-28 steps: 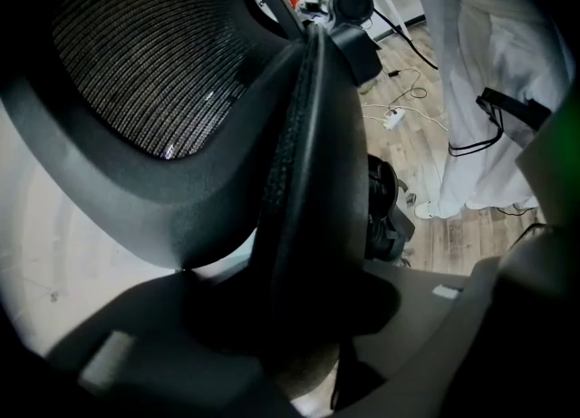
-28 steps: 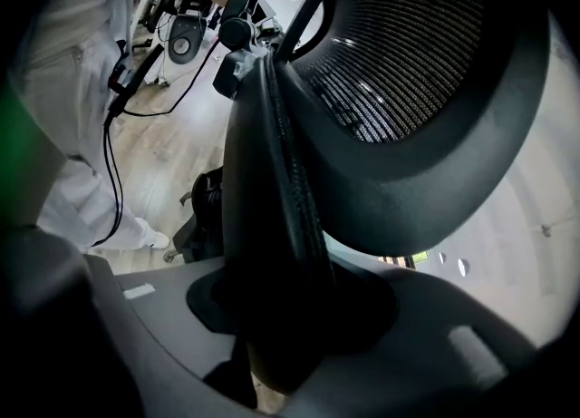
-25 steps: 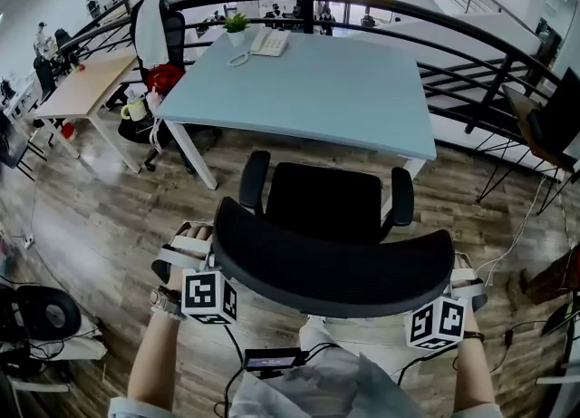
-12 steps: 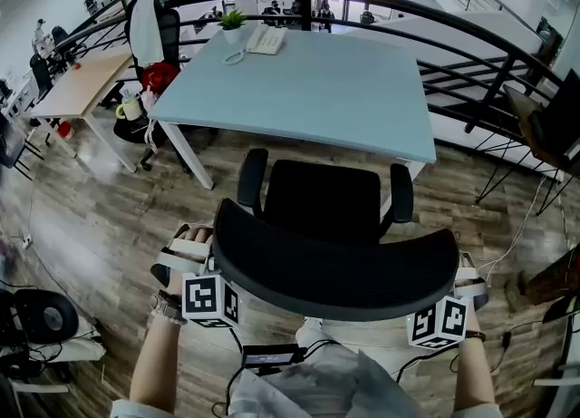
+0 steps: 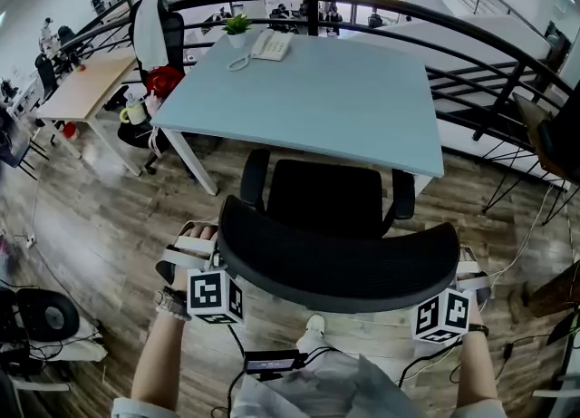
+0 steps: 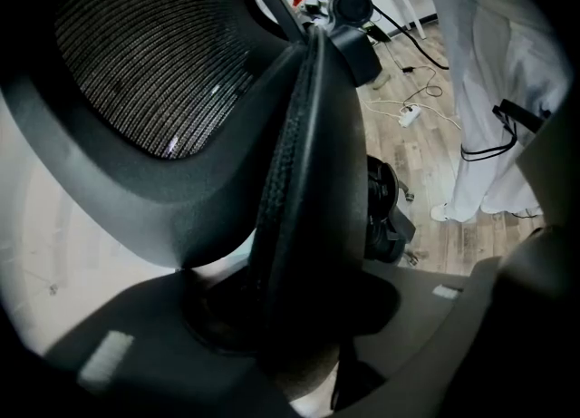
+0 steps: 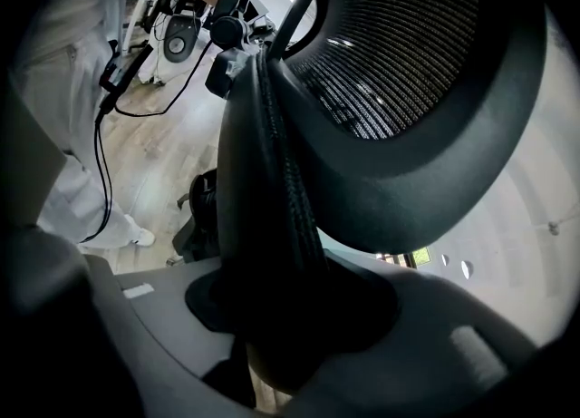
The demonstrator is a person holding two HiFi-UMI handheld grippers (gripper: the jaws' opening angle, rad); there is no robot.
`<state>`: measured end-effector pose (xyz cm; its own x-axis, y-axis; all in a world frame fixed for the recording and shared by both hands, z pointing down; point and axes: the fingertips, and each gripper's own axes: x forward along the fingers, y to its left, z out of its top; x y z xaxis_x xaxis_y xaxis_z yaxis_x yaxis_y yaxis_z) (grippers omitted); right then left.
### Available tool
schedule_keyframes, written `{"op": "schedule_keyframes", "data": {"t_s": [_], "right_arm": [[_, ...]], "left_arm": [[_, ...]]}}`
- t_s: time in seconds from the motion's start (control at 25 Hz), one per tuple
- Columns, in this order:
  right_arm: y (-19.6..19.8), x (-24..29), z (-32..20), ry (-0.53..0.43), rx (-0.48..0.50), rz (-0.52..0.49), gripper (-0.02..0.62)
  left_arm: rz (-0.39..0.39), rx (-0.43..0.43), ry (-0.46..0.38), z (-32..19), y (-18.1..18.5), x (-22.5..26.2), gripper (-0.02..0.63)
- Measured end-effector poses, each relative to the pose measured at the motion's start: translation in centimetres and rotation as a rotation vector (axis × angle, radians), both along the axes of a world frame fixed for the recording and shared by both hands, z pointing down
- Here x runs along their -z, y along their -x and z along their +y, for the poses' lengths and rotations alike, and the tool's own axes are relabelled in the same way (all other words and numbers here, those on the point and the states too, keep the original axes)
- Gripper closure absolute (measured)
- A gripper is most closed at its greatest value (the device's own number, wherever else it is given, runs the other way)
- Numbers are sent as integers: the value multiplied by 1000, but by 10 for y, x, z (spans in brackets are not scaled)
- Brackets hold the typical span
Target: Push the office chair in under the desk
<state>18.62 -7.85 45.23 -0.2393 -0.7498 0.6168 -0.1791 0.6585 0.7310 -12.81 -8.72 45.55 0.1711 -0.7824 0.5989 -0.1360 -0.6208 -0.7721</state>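
Note:
A black office chair stands in front of the pale blue desk (image 5: 308,90), its seat (image 5: 326,200) at the desk's near edge. The mesh backrest (image 5: 337,260) faces me. My left gripper (image 5: 201,246) is shut on the backrest's left edge and my right gripper (image 5: 467,273) on its right edge. The left gripper view shows the padded backrest rim (image 6: 299,180) clamped between the jaws of the left gripper (image 6: 290,316). In the right gripper view the same rim (image 7: 272,189) sits pressed between the jaws of the right gripper (image 7: 290,307).
A white telephone (image 5: 269,43) and a small plant (image 5: 237,23) sit at the desk's far end. A wooden desk (image 5: 86,85) with a mug, a red bag and another chair stands to the left. A black railing (image 5: 489,72) runs behind and to the right. Cables lie on the wooden floor.
The chair has rolled a little toward the desk with both grippers still on the backrest; the desk's near edge now lies closer over the seat front.

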Motion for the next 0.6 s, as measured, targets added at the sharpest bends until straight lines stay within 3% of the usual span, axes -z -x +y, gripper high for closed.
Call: {"op": "schedule_keyframes", "data": {"t_s": [0.6], "right_arm": [[8, -2, -93, -9, 35, 4, 408]], "left_arm": [[-1, 23, 5, -86, 7, -2, 413]]}}
